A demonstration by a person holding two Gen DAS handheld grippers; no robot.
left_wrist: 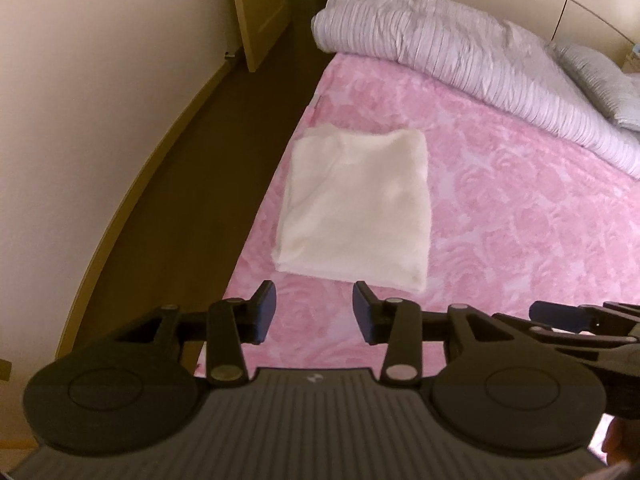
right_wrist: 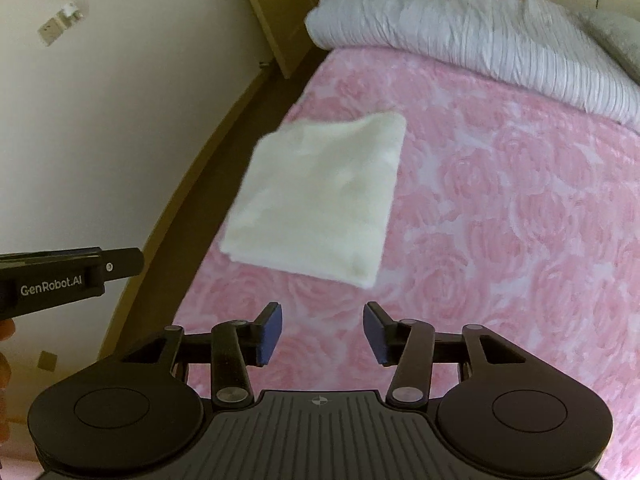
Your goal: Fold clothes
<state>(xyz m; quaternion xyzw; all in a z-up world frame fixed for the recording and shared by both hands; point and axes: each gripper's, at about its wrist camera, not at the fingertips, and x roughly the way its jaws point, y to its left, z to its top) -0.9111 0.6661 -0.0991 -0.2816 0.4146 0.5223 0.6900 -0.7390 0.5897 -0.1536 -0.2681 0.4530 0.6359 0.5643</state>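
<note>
Cream fleece garment (left_wrist: 354,204), folded, soft and light; I'd pinch a layered edge. Both my left claw (left_wrist: 315,312) and right claw (right_wrist: 322,334) gape, empty.

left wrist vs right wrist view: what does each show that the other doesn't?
Only left wrist view: the left gripper head-on, jaws open and empty, and a grey pillow clear beyond the quilt.

Only right wrist view: the right gripper head-on, also open and empty, and "GenRobot.AI" lettering on the other gripper's side.

Both: folded white garment flat near the edge of the pink bedspread, rolled quilt, door, wall sockets.
</note>
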